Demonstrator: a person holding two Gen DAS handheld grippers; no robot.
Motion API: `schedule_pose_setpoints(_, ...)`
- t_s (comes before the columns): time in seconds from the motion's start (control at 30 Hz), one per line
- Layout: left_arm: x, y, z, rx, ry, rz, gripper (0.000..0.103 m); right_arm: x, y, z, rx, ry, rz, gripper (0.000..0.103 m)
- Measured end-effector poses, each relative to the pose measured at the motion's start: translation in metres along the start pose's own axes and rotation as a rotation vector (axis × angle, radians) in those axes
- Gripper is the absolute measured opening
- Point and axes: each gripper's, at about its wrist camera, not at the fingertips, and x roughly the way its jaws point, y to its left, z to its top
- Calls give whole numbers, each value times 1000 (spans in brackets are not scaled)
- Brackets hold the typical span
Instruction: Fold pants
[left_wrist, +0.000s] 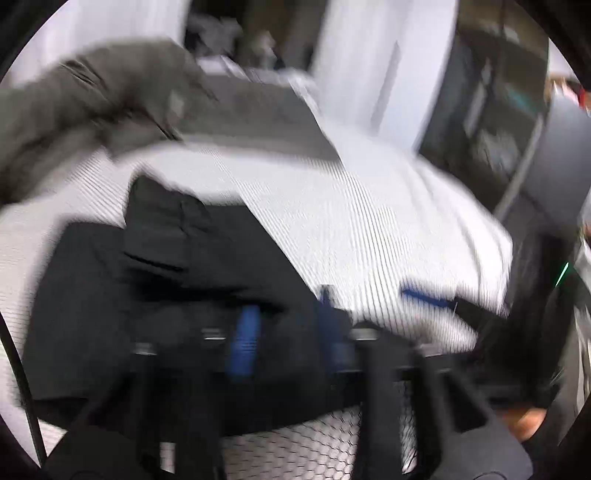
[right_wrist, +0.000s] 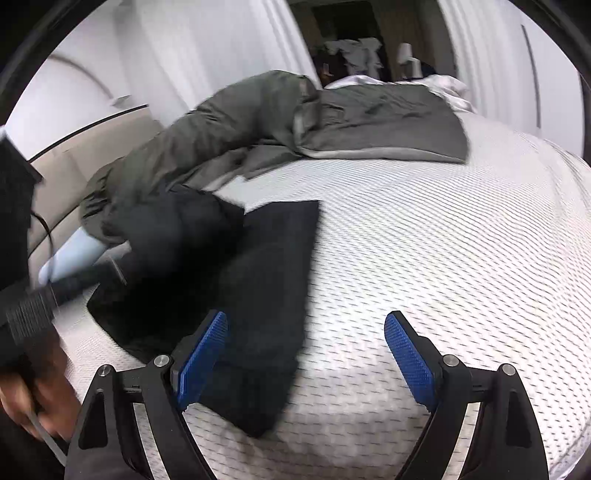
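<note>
Black pants (right_wrist: 258, 280) lie folded on the white textured mattress (right_wrist: 424, 240), left of centre in the right wrist view. My right gripper (right_wrist: 306, 332) is open and empty just above the mattress, its left blue pad (right_wrist: 201, 354) over the pants' near end. In the blurred left wrist view the pants (left_wrist: 147, 280) fill the lower left. My left gripper (left_wrist: 288, 325) hovers over them with its blue pads (left_wrist: 243, 343) apart and nothing clearly between them. The right gripper's blue finger (left_wrist: 424, 297) shows at the right there.
A grey-green duvet (right_wrist: 258, 125) is bunched across the far side of the bed, with white bedding (right_wrist: 443, 85) behind it. A pale blue pillow (right_wrist: 74, 254) lies at the left by the beige headboard (right_wrist: 74, 166). White curtains (right_wrist: 207, 48) hang behind.
</note>
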Motion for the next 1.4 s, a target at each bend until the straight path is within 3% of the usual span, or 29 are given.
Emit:
schedule_pose_setpoints(0.07,15,7,-6,-48,55,-34,54,4,-6,-5,-46,37,-76,89)
schedule_pose_setpoints(0.13,16,16,-8,-63,79,-65,54,5,-13,-9,-48,64,-85,89)
schedule_pose_setpoints(0.23,-7,41,-6,-64,33,-85,57,1,-20,-10,-31,62,-85,89)
schedule_pose_setpoints(0.37,-60,71,-7,-82,-80,-56,81,-9,-14,-6,3,29,-20,89)
schedule_pose_setpoints(0.47,-88,106,-5,-103,-133,-19,82,-10,5,-3,-17,13,37,89)
schedule_pose_setpoints(0.57,-106,147,-8,-140,-170,93,82,1,32,-3,-55,27,87,89)
schedule_pose_setpoints(0.67,-105,189,-15,-184,-153,209,82,16,65,-5,-116,53,117,89)
schedule_pose_setpoints(0.83,-95,235,-32,-224,-71,312,82,43,122,-5,-220,86,140,89)
schedule_pose_setpoints(1.03,-57,267,-49,-246,27,365,82,98,168,-6,-379,183,-6,89)
schedule_pose_setpoints(1.1,-49,284,-52,-259,46,375,82,101,171,-10,-415,239,-13,89)
schedule_pose_setpoints(1.4,-56,286,-59,-269,50,400,82,84,158,-17,-448,225,-69,89)
